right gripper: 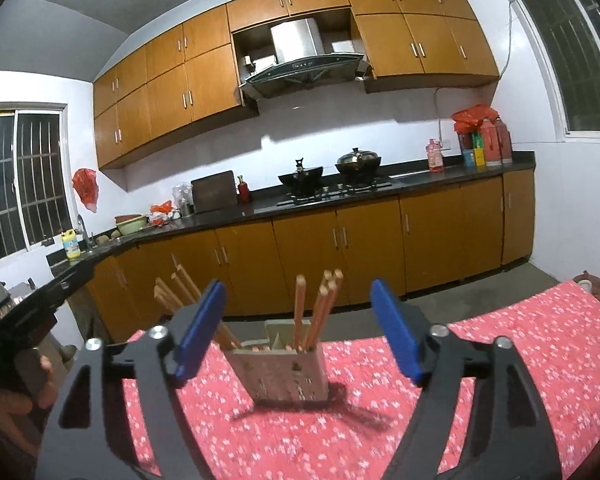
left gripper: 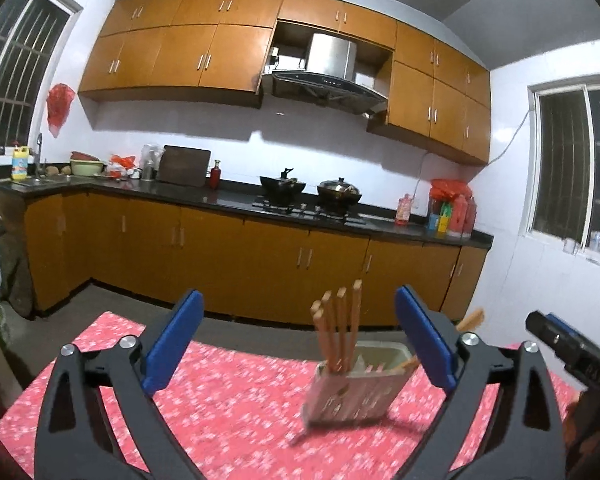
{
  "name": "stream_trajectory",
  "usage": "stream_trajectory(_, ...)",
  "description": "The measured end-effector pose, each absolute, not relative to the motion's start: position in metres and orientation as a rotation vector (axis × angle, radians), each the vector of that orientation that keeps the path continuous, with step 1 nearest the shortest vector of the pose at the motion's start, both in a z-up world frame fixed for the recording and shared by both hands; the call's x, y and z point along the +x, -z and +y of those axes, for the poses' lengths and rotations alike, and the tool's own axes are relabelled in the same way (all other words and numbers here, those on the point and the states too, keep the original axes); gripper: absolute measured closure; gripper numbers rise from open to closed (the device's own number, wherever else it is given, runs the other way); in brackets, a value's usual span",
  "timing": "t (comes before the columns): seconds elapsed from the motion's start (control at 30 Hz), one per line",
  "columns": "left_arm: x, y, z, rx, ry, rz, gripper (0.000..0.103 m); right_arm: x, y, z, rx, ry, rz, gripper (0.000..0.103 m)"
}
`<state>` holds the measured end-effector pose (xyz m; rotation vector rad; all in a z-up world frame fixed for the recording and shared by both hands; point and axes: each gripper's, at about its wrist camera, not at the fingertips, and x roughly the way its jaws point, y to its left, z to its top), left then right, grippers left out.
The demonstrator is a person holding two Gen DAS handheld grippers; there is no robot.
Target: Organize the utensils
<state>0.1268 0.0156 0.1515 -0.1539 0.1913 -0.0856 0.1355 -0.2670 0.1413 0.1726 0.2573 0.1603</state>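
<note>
A beige utensil holder (left gripper: 356,396) stands upright on the table with the red flowered cloth (left gripper: 220,400). Several wooden chopsticks (left gripper: 340,328) stick up out of it. My left gripper (left gripper: 298,294) is open, its blue pads wide apart and short of the holder, nothing between them. In the right wrist view the same holder (right gripper: 288,376) stands straight ahead, with chopsticks (right gripper: 320,308) in its right compartment and more (right gripper: 180,292) leaning left. My right gripper (right gripper: 299,286) is open and holds nothing. The holder lies beyond its fingertips. Each view catches the other gripper at its edge.
Beyond the table's far edge is a strip of grey floor, then orange base cabinets under a dark counter (left gripper: 228,200) with two woks on a stove (left gripper: 312,196). A small brown object (right gripper: 588,282) sits at the table's far right corner.
</note>
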Motion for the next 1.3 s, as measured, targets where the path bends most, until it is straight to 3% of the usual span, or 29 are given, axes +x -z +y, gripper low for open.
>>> stream_trajectory(0.07,0.114,-0.142,0.017,-0.126,0.071,0.203,0.002,0.126,-0.134,-0.264,0.161,-0.153,0.269,0.021)
stream_trajectory(0.43,0.069,-0.103,0.007,-0.057,0.012,0.262,0.002,0.079,-0.104,-0.235,0.014,-0.113,0.271,0.004)
stream_trajectory(1.3,0.028,-0.035,-0.018,0.029,-0.008,0.368,0.002,0.044,-0.030,-0.235,-0.014,-0.041,0.395,0.004)
